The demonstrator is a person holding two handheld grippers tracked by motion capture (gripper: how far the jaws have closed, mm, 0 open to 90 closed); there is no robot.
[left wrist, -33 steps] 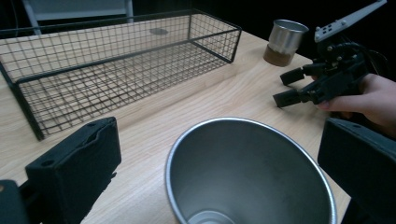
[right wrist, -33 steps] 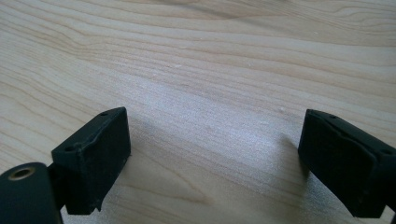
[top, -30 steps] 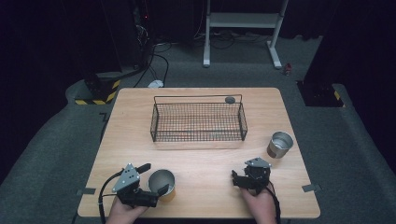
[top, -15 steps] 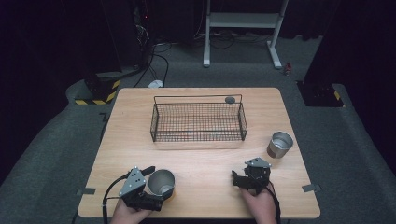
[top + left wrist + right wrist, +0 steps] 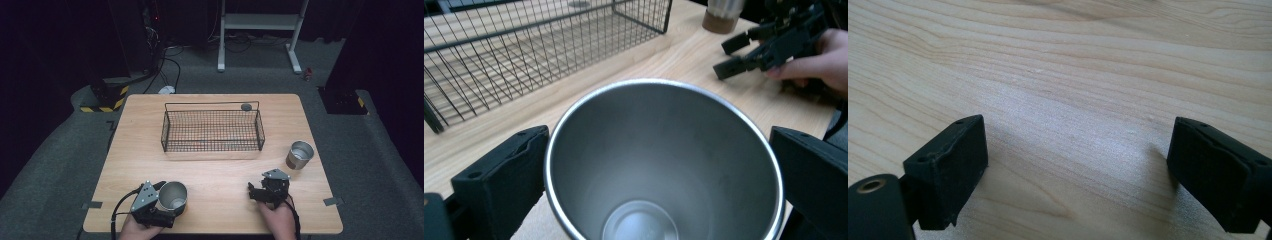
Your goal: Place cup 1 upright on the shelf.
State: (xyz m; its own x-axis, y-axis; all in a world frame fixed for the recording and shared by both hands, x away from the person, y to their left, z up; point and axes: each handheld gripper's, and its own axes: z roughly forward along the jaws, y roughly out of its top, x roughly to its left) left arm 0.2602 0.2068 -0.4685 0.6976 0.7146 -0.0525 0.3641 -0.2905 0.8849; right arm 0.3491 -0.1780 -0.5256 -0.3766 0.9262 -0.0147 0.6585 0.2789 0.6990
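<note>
The left tool point(image 5: 644, 200) has moved in around the near cup point(image 5: 172, 195), jaws wide, not gripping yet. A grasp seems imminent. The right tool point(image 5: 256, 190) rests open and empty on the bench point(image 5: 220, 170).

Steel cup point(image 5: 172, 195) upright, empty, near table's front-left edge.

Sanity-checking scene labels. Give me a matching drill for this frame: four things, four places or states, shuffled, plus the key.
Things:
1. near cup
2. far cup
3. basket
4. right tool

Places or states:
A. open over bare wood, nothing between the jaws
B. standing alone near the table's right edge
C. between the left tool's jaws, mouth up, empty
D. mid-table, wire mesh, nothing visible inside

Pairs: 1-C, 2-B, 3-D, 4-A
</note>
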